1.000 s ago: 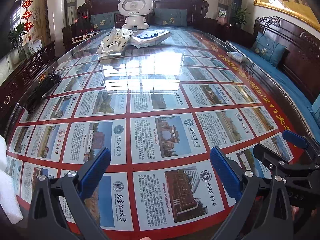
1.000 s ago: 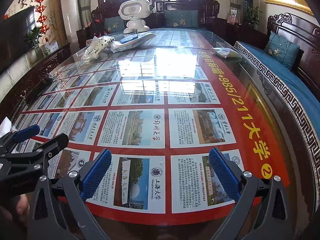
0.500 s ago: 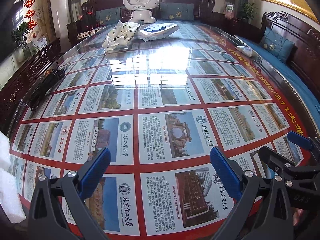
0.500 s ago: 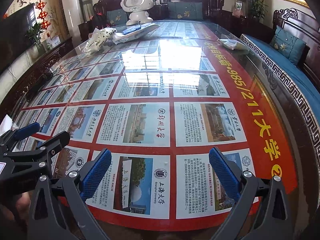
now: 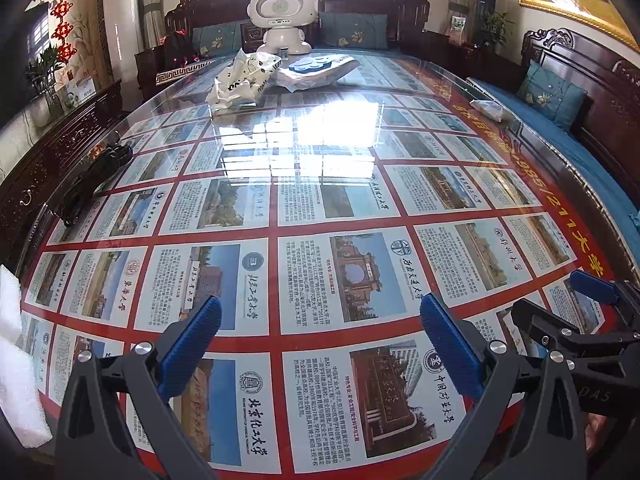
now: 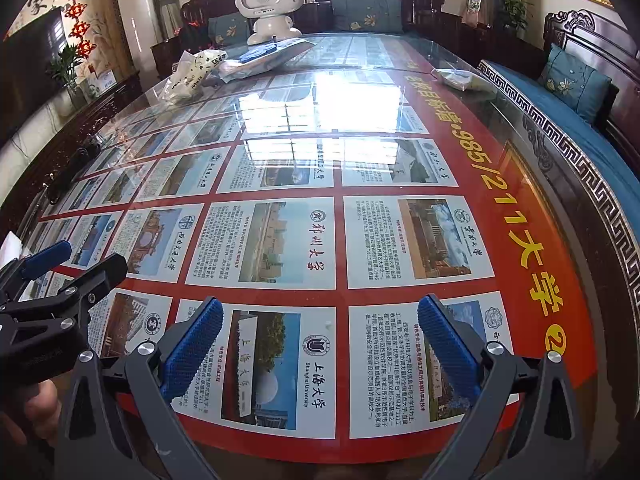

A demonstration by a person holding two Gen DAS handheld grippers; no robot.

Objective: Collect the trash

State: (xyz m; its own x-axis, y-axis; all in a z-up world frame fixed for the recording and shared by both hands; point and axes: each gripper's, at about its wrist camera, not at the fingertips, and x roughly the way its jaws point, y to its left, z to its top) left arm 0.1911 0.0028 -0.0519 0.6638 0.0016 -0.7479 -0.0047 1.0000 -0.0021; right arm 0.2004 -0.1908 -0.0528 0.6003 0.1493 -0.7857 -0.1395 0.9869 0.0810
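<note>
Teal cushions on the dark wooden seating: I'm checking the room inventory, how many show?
3: two behind the white robot, one at right. Others may be hidden.

Glossy glass table top (image 5: 320, 148), crinkled plastic bag (image 5: 244, 76), dark carved wooden bench (image 6: 592, 36).

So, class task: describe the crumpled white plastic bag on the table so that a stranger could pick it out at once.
Start at the white round-headed toy robot standing at the far end of the long glass-topped table. Just in front of it and to its left lies the crumpled white plastic bag. Unlike the flatter package with blue shapes beside it, it is scrunched upright and carries black print.
</note>
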